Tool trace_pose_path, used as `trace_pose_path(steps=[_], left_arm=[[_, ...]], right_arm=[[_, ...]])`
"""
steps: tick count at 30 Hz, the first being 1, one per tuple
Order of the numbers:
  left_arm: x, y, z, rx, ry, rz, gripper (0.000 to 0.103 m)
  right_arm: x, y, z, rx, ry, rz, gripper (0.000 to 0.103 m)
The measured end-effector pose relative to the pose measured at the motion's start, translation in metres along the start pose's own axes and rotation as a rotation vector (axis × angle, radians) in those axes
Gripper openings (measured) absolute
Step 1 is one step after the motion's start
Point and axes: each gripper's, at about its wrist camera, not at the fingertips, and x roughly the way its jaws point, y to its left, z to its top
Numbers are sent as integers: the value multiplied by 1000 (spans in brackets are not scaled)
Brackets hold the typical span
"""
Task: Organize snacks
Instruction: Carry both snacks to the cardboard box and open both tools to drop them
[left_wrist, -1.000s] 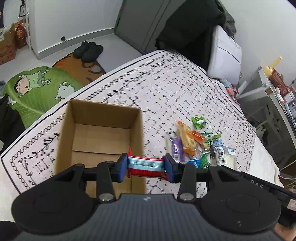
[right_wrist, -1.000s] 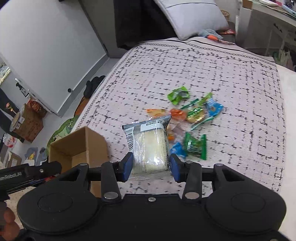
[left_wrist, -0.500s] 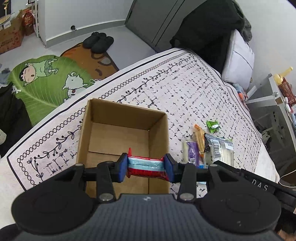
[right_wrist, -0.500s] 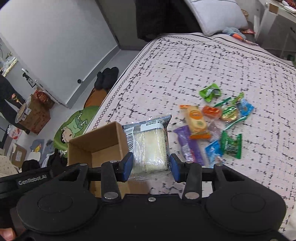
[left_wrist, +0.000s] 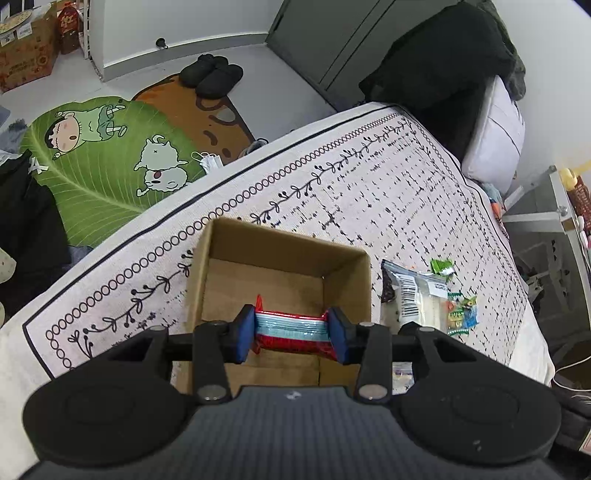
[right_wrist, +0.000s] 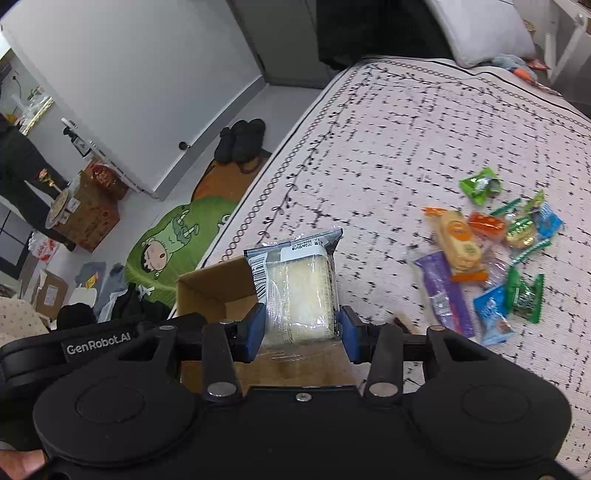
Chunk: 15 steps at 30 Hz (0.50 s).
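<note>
My left gripper (left_wrist: 291, 332) is shut on a red and silver-blue snack bar (left_wrist: 291, 329), held over the inside of an open cardboard box (left_wrist: 221, 258) on the bed. My right gripper (right_wrist: 301, 330) is shut on a clear-wrapped pale cake packet (right_wrist: 297, 288), held just above the box's right rim (right_wrist: 210, 284). In the left wrist view that packet (left_wrist: 417, 295) shows beside the box's right wall. A heap of loose snacks (right_wrist: 491, 258) lies on the bedspread to the right: purple, orange, blue and green wrappers.
The patterned bedspread (right_wrist: 406, 129) runs back to a grey pillow (left_wrist: 495, 140). Left of the bed the floor holds a green cartoon mat (left_wrist: 96, 162), black slippers (left_wrist: 212, 74) and cardboard boxes (right_wrist: 88, 214). A metal shelf (left_wrist: 546, 221) stands at the right.
Both grippers moved left toward the box, each keeping its snack. The left one now hangs over the box's inside; the right one reached the box's rim, leaving the snack heap off to the right.
</note>
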Motion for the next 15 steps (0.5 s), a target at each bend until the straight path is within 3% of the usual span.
trace_pose_path(steps=[8, 11, 15], left_arm=[[3, 8, 13, -36, -11, -2, 43], [4, 10, 16, -54, -30, 9, 48], [5, 19, 18, -99, -18, 9, 65]], right_arm=[[15, 12, 2, -15, 32, 15, 42], [20, 12, 3, -13, 45, 21, 42], [24, 15, 4, -26, 60, 24, 46]])
